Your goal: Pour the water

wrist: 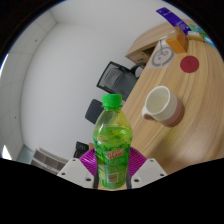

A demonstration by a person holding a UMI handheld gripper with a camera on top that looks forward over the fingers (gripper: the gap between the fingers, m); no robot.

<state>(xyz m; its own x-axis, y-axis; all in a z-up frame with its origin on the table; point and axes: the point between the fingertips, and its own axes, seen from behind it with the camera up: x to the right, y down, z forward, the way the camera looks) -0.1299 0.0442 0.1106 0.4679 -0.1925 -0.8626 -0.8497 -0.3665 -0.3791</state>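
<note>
My tongs (pixel 111 172) clamp the bottle (pixel 111 140); I should tilt slowly, mouth over the cup (pixel 160 104).

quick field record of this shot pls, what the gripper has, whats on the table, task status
gripper: shut on the green bottle
held item: green bottle, green cap on, yellow-green label, roughly upright between the fingers
pour target: white mug, beyond the bottle on the wooden table, handle toward the bottle
other items: red coaster; orange box at the table's far end
background: black chair beside the table
task status: no pouring yet; cap looks closed, no water seen
</note>
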